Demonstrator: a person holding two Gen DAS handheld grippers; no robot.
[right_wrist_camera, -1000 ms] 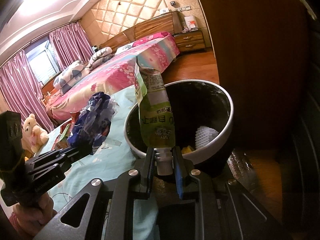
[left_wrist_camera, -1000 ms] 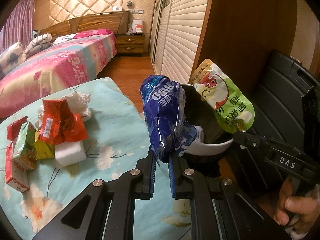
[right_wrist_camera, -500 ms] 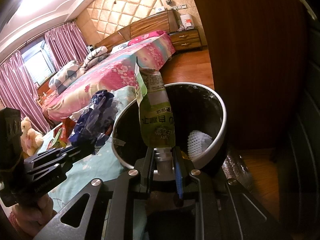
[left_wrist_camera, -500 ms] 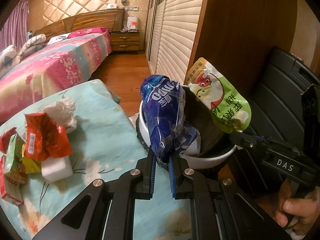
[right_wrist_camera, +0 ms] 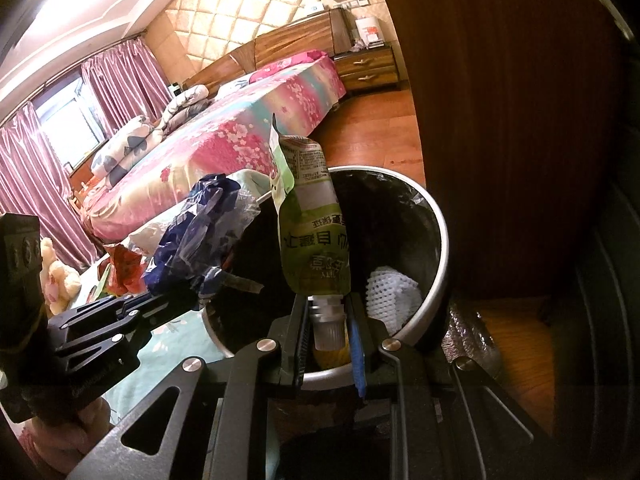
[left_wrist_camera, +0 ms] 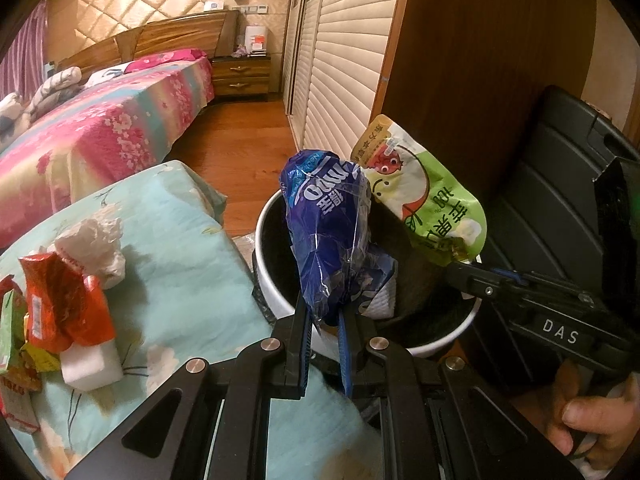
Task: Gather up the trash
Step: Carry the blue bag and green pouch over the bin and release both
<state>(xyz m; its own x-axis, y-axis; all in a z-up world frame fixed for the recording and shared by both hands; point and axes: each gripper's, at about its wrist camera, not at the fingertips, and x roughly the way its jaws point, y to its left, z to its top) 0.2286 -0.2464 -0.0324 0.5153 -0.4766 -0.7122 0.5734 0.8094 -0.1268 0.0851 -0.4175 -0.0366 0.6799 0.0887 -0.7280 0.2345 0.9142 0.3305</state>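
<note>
My left gripper is shut on a crumpled blue snack wrapper and holds it above the near rim of the round white trash bin. My right gripper is shut on the cap end of a green drink pouch and holds it upright over the bin's opening. The pouch also shows in the left wrist view, with the right gripper at the bin's right rim. The wrapper shows left of the bin in the right wrist view.
On the teal floral table lie a red wrapper, a crumpled white tissue, a white block and green and red cartons. White mesh lies in the bin. A brown wardrobe and a black case stand behind the bin.
Both grippers have moved forward with their trash, so the wrapper and the pouch now hang over the bin. Both stay shut.
</note>
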